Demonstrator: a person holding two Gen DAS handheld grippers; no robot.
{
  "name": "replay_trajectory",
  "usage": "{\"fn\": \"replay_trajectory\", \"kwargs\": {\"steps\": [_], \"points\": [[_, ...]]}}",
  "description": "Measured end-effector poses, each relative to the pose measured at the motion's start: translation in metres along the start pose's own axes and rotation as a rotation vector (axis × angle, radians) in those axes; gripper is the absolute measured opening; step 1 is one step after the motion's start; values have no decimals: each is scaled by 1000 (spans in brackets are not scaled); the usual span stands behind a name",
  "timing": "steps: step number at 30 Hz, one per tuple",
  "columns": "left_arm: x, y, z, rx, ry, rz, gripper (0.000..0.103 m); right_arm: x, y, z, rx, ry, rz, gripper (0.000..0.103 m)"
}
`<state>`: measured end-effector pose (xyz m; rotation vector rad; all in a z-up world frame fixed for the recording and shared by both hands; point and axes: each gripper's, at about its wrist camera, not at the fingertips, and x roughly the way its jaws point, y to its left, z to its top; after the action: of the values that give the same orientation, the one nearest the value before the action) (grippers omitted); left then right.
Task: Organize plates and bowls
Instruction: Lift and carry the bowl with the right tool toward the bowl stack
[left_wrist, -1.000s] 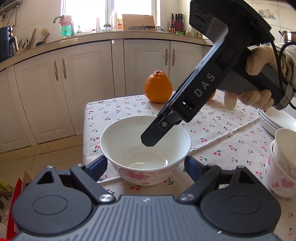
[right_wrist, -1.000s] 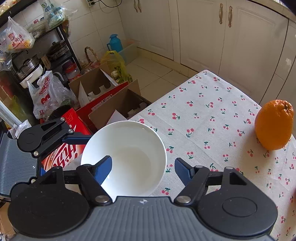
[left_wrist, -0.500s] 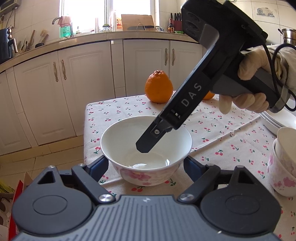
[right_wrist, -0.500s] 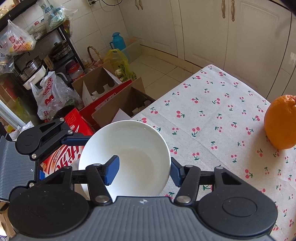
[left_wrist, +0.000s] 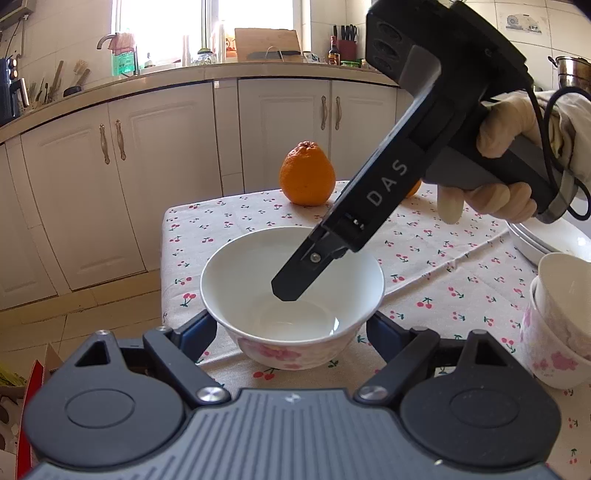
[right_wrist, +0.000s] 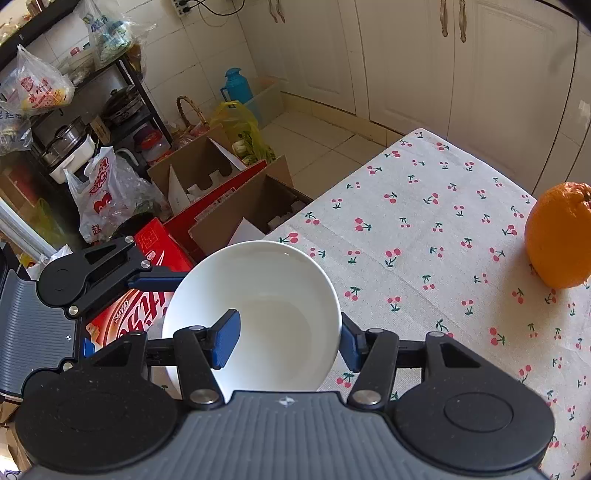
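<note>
A white bowl (left_wrist: 258, 266) with pink flowers on its outside stands at the near left corner of the table. My left gripper (left_wrist: 291, 325) takes it across its lower body, a blue pad against each side. My right gripper (right_wrist: 290, 339) comes down from the upper right in a person's gloved hand (left_wrist: 506, 125). It straddles the bowl's (right_wrist: 280, 280) wall. One pad (right_wrist: 226, 339) is inside, near the bottom, and the other (right_wrist: 349, 347) lies against the outside. In the left wrist view only the inner finger (left_wrist: 295, 277) shows.
An orange (left_wrist: 306, 177) sits at the table's far end, a second one half hidden behind the right gripper. Stacked flowered bowls (left_wrist: 554, 332) and a pile of plates (left_wrist: 543, 240) stand at the right. Cardboard boxes (right_wrist: 221, 177) and bags lie on the floor beyond the table edge (right_wrist: 332, 188).
My right gripper's jaws have drawn together from wide apart to close on the bowl's wall, and its inner finger has sunk a little deeper. The left gripper and the bowl have kept still.
</note>
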<state>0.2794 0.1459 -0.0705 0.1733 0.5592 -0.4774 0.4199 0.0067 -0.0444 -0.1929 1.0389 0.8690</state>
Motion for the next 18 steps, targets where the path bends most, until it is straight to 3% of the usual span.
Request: {"fn": "replay_trajectory", "kwargs": {"steps": [18], "points": [[-55,-50,14,34,-2,-31,88,-68,35,-45,-26,-62,-2,62]]}}
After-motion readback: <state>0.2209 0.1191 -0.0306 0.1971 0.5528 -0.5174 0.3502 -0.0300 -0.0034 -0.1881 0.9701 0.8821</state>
